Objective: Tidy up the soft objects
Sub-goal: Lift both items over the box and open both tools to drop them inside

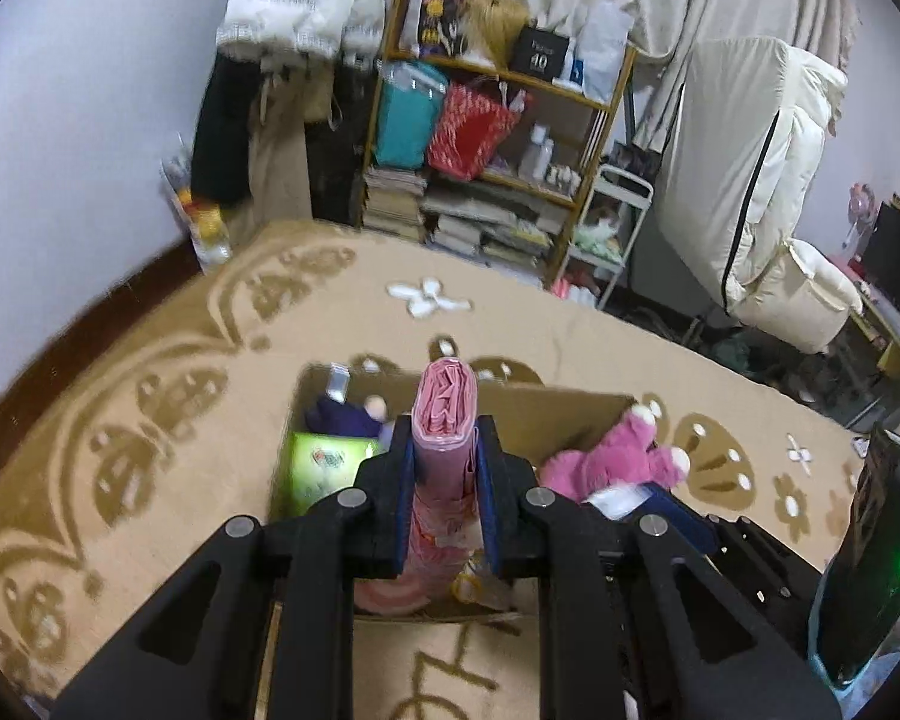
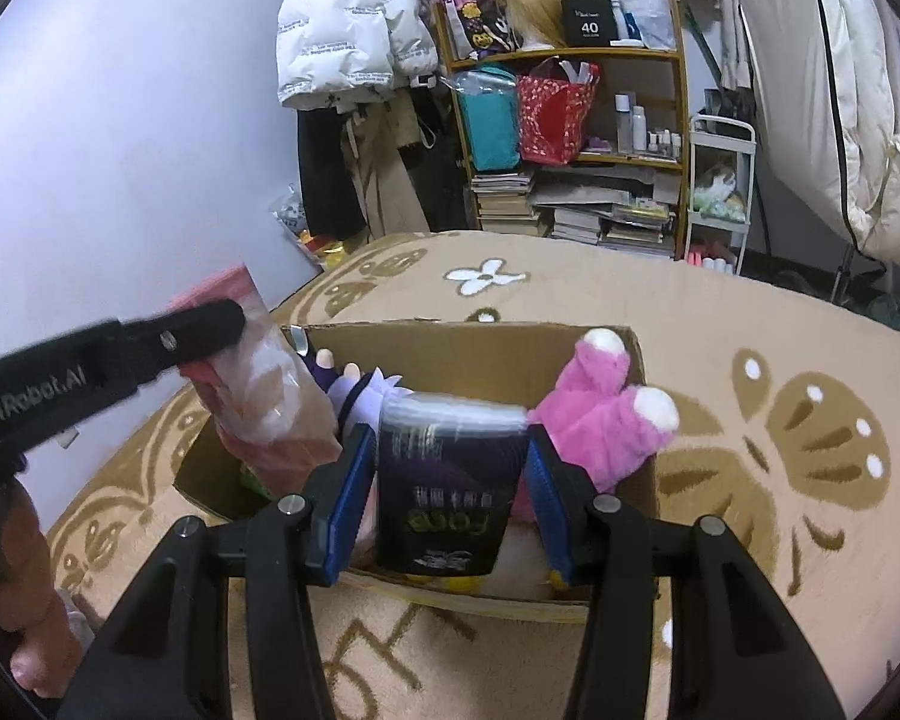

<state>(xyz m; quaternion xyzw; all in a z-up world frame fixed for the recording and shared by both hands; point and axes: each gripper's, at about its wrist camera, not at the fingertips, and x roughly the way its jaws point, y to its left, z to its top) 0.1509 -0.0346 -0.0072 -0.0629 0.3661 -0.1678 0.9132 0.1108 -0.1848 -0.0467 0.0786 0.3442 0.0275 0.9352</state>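
Beige carpet [image 1: 150,360] (bookshelf [image 1: 498,156] beyond).

box floor: hidden under the packets | pink plush toy [image 2: 600,414]: body hidden behind the dark packet [image 2: 450,480] | packet print: blurred, unreadable

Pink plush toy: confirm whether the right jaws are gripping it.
No, the right gripper is shut on a dark packet, while the pink plush toy lies beside it in the cardboard box.

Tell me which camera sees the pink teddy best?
The right wrist view: the pink plush toy shows large and sharp, its white-tipped paws sticking over the cardboard box rim. In the left wrist view it appears smaller, partly hidden behind the left hand-held gripper.
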